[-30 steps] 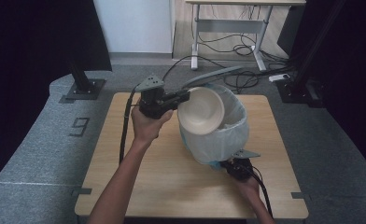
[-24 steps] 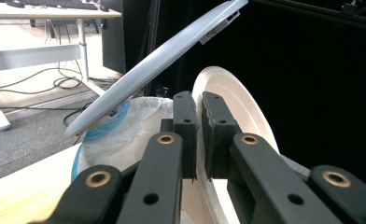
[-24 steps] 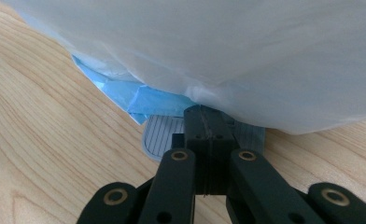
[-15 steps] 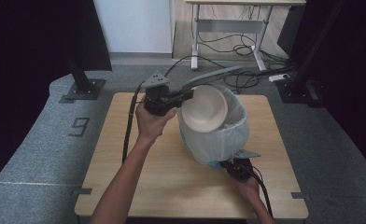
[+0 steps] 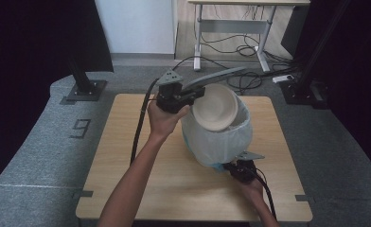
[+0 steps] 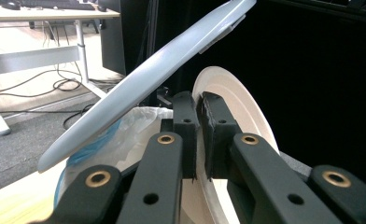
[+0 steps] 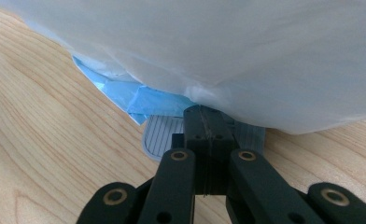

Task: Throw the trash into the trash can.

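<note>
Left gripper (image 5: pixel 193 94) clamped on round cream paper plate (image 5: pixel 216 107), tilted over white-bagged pedal bin (image 5: pixel 217 137); raised grey lid (image 5: pixel 214 77) just behind. Right gripper (image 7: pixel 203 122) closed, pressing grey ribbed pedal (image 7: pixel 160 136) on wooden table (image 5: pixel 127 142).

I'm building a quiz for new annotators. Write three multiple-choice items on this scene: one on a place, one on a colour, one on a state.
1. Where is the plate?
A. Flat on the floor
B. Held by the left gripper above the bin's opening
C. On the far desk

2. What colour is the bin's liner?
A. White
B. Black
C. Red

3. How is the bin's lid?
A. Shut
B. Raised open
C. Taken off

Answers:
1 B: the left gripper's jaws pinch its rim over the bin.
2 A: the bulging bag is white.
3 B: the lid tilts up behind the plate, with the right gripper on the pedal.
</note>
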### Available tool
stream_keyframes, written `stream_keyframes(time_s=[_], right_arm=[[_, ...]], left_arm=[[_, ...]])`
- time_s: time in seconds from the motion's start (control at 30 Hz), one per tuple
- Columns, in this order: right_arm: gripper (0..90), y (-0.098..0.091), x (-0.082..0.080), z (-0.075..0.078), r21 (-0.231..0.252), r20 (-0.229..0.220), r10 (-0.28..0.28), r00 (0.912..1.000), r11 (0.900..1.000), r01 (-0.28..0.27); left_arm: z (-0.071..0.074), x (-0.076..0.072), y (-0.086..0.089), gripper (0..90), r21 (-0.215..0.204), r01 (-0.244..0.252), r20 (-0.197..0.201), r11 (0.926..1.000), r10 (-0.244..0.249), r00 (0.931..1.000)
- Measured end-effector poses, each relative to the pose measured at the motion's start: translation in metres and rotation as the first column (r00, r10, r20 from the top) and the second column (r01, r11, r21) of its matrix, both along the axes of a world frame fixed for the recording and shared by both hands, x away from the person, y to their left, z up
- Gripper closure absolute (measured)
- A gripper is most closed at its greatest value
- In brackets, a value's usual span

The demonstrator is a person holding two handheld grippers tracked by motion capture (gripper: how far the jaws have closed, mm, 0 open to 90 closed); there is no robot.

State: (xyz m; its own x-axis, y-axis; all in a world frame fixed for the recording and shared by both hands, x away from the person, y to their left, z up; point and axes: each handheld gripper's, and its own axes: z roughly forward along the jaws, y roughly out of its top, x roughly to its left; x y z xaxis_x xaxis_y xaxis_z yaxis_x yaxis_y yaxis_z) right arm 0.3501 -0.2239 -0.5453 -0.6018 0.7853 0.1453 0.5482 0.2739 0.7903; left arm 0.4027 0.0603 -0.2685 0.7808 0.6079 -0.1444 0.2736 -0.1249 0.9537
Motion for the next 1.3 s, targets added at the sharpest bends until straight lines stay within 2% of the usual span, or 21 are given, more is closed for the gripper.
stream_keyframes(time_s=[0.3, 0.57, 0.9, 1.17, 1.3], right_arm=[[89.8, 0.0, 0.0, 0.0, -0.003, 0.001, -0.003, 1.0, 1.0, 0.003], [89.8, 0.0, 0.0, 0.0, -0.003, 0.0, -0.002, 1.0, 1.0, 0.002], [89.8, 0.0, 0.0, 0.0, -0.004, 0.001, -0.003, 1.0, 1.0, 0.003], [89.8, 0.001, -0.001, 0.0, -0.005, 0.001, -0.004, 1.0, 1.0, 0.004], [89.8, 0.001, -0.001, 0.0, -0.005, 0.001, -0.003, 1.0, 1.0, 0.003]], left_arm=[[-0.005, 0.005, -0.01, 85.4, 0.002, -0.005, 0.005, 1.0, 0.005, 1.0], [-0.01, 0.01, -0.014, 83.8, 0.013, -0.033, 0.014, 0.9994, 0.033, 0.9994], [-0.009, 0.006, -0.012, 66.9, 0.003, -0.01, 0.02, 0.9999, 0.01, 0.9998], [-0.008, 0.001, -0.01, 64.2, 0.01, 0.002, 0.024, 0.9999, -0.002, 0.9997], [-0.008, -0.003, -0.006, 55.0, 0.013, 0.006, 0.023, 0.9999, -0.006, 0.9997]])
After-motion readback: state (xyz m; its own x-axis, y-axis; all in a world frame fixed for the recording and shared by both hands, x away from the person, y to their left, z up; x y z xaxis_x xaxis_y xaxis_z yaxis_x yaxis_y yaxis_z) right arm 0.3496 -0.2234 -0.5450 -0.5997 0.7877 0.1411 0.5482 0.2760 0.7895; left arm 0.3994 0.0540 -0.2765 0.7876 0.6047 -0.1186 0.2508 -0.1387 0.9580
